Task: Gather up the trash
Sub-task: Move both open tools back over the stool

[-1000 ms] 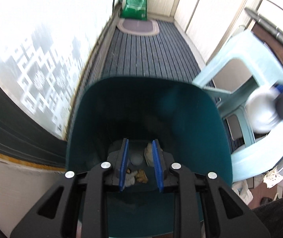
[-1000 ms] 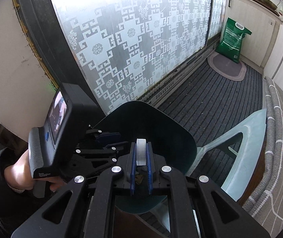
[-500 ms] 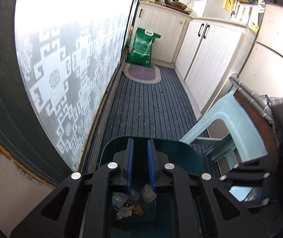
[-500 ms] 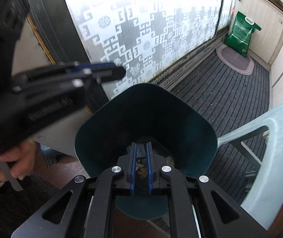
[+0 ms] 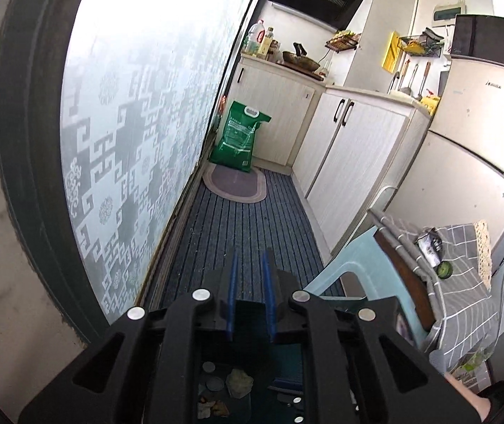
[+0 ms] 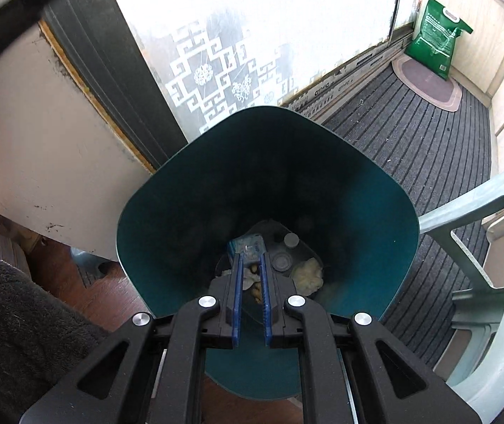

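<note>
Nearly closed on both units, blue pads almost parallel with only a narrow gap, nothing gripped in either.

Right gripper (image 6: 250,268): aimed steeply down into teal trash bin (image 6: 167,212), fingertips inside the mouth, above the contents, not touching them. On bin floor: crumpled cream tissue wad (image 6: 307,275) right of the pads, 2 grey round caps (image 6: 285,251) beyond the right pad, clear blue-edged wrapper (image 6: 246,247) just past the fingertips, yellowish scraps (image 6: 256,288) visible through the gap between the pads.

Left gripper (image 5: 250,275): raised above the bin and pointed along striped floor mat (image 5: 244,233) toward green sack (image 5: 239,137). Same bin floor seen low between the gripper's black frame, well behind and beneath the fingertips: pale wad (image 5: 239,383), grey caps (image 5: 214,383), small brown scraps (image 5: 213,408).

Bin located beside patterned frosted glass door (image 6: 216,74), with light green plastic chair (image 6: 492,300) at its right. Table with grey checked cloth (image 5: 463,282) behind the chair, carrying a small dark packet and a round green item.
</note>
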The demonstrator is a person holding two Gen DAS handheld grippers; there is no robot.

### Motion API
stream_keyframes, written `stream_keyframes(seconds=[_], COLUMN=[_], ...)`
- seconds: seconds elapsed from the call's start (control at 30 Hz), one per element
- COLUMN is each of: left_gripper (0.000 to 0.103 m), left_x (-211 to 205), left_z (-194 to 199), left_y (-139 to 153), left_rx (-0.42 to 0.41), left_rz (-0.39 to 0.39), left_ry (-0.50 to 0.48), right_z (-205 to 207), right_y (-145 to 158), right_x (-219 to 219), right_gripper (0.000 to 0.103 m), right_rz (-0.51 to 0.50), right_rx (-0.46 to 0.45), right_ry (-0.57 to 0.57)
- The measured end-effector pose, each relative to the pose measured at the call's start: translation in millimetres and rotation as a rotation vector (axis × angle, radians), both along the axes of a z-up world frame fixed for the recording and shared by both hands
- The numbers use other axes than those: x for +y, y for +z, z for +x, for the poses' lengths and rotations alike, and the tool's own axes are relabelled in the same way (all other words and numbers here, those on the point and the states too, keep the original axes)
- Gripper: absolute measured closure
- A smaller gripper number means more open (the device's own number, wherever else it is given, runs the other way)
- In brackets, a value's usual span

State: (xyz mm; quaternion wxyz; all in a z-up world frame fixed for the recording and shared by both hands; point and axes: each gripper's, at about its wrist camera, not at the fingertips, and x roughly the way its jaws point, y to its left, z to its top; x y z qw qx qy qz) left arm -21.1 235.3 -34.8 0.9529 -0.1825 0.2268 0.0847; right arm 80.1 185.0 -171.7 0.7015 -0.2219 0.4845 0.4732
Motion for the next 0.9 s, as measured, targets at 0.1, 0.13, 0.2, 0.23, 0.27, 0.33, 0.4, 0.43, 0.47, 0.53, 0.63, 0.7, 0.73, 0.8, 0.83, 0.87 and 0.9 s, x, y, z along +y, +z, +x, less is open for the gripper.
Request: stream_keyframes(seconds=[0.1,0.13,0.2,0.23,0.27,0.33,0.4,0.43,0.47,0.53,0.63,0.7,0.73,0.8,0.83,0.87,0.9], left_gripper=[0.088,0.088,0.088,0.088,0.088,0.088,0.087,0.087,0.085,0.081,0.078,0.076,0.075,0.072,0.072,0.071,0.068], left_x=[-3.5,-4.6,-7.9,-8.7,-10.0,-11.4,-14.3,-16.6,-19.2,-22.6,-29.8,-33.3,-36.4,-43.8,-49.0,-54.4,-61.5], left_z=[-4.2,-5.5,-4.9,-6.3,-7.8,-8.3,-9.8,-11.4,-13.2,-17.5,-17.6,-12.5,-8.6,0.7,5.4,9.4,14.6], left_y=[13.4,17.8,23.8,27.1,30.7,36.2,42.9,46.3,50.4,57.5,62.0,62.2,62.0,62.5,62.1,61.5,61.7], left_rx=[-0.059,-0.079,-0.102,-0.114,-0.129,-0.155,-0.183,-0.2,-0.218,-0.253,-0.28,-0.275,-0.27,-0.257,-0.249,-0.242,-0.233], left_rz=[-0.008,-0.012,-0.02,-0.021,-0.023,-0.036,-0.053,-0.053,-0.05,-0.041,-0.045,-0.059,-0.064,-0.072,-0.073,-0.072,-0.066], left_ry=[0.0,-0.004,-0.01,-0.01,-0.01,-0.013,-0.018,-0.016,-0.018,-0.014,-0.009,-0.02,-0.026,-0.041,-0.05,-0.061,-0.075], right_z=[-1.9,-2.3,-2.4,-3.4,-4.0,-2.7,-1.4,-1.5,-2.3,-3.2,-1.6,1.8,4.6,14.2,19.6,25.2,31.6], right_y=[-1.0,-0.9,0.5,3.0,8.1,21.4,40.8,50.5,62.7,84.7,113.1,127.6,133.1,141.0,144.1,146.4,148.1], right_x=[-0.1,-0.2,0.8,0.1,-1.5,-7.6,-15.4,-19.5,-24.2,-34.3,-53.1,-67.9,-76.1,-96.1,-105.6,-115.9,-125.2], right_gripper=[0.094,0.094,0.094,0.094,0.093,0.084,0.075,0.075,0.075,0.074,0.072,0.067,0.065,0.062,0.061,0.061,0.061], right_rz=[-0.004,-0.004,-0.002,0.013,0.041,0.109,0.182,0.216,0.255,0.314,0.36,0.366,0.369,0.371,0.376,0.38,0.38], right_rx=[0.001,0.002,-0.001,0.001,0.007,0.016,-0.004,-0.015,-0.031,-0.071,-0.15,-0.204,-0.221,-0.238,-0.243,-0.244,-0.244], right_ry=[0.006,0.008,0.014,0.018,0.019,0.012,-0.005,-0.007,-0.006,-0.016,-0.054,-0.087,-0.104,-0.147,-0.167,-0.187,-0.207])
